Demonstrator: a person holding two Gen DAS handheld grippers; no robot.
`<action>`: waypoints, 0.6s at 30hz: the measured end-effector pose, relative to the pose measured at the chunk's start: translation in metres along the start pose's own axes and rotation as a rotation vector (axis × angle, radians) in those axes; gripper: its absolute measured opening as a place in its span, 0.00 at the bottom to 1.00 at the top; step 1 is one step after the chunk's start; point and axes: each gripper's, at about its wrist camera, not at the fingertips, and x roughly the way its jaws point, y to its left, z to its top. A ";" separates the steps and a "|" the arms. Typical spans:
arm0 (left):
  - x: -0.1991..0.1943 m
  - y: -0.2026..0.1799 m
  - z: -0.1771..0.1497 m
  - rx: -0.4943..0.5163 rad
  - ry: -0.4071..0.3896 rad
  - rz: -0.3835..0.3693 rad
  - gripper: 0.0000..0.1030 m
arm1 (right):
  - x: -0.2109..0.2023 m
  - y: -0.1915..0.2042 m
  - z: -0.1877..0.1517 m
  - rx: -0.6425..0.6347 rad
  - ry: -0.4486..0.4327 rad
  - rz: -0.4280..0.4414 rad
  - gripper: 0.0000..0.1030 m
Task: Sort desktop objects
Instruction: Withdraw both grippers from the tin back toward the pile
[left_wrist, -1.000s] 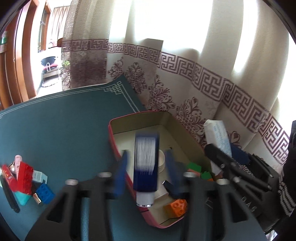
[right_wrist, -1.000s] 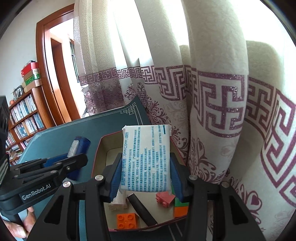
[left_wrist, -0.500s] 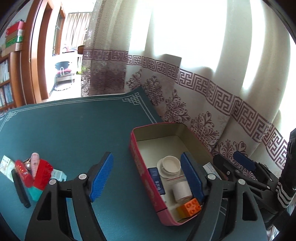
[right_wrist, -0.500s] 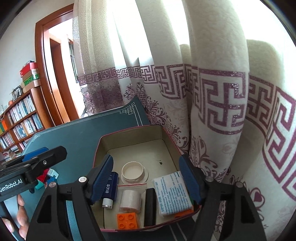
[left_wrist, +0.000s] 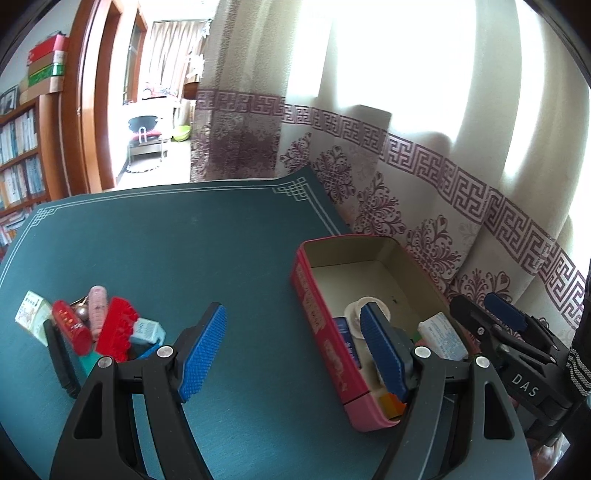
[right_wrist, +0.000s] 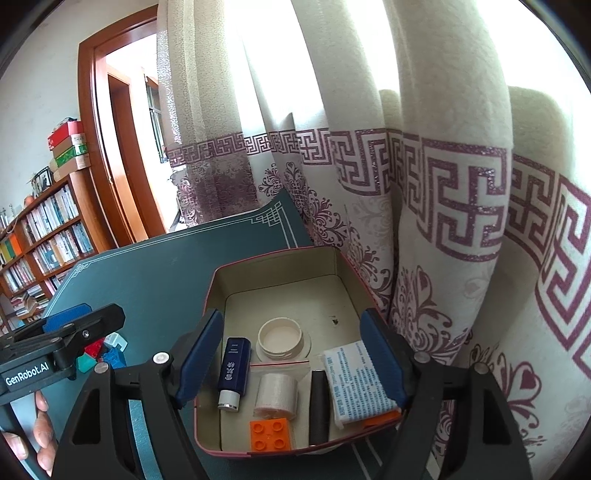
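While both hover apart, gripping nothing | left tool (left_wrist: 291, 354) over mat | right tool (right_wrist: 291, 354), widening, over tin (right_wrist: 275, 267)

The orange brick (left_wrist: 392, 402) was mostly hidden behind the left gripper's finger (left_wrist: 384, 354) (only a corner showed); the packet's (right_wrist: 356, 380) tiny words were unreadable.

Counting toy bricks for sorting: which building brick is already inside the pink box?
The orange brick, studs up at the pink box's near end; the red brick lies in the table pile.
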 end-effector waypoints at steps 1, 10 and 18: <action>-0.002 0.004 0.000 -0.006 -0.002 0.005 0.76 | -0.001 0.002 -0.001 -0.004 0.000 0.005 0.78; -0.013 0.039 -0.008 -0.064 -0.004 0.070 0.76 | -0.001 0.021 -0.007 -0.039 0.001 0.054 0.78; -0.020 0.065 -0.017 -0.092 0.008 0.122 0.76 | -0.001 0.032 -0.012 -0.061 0.002 0.082 0.78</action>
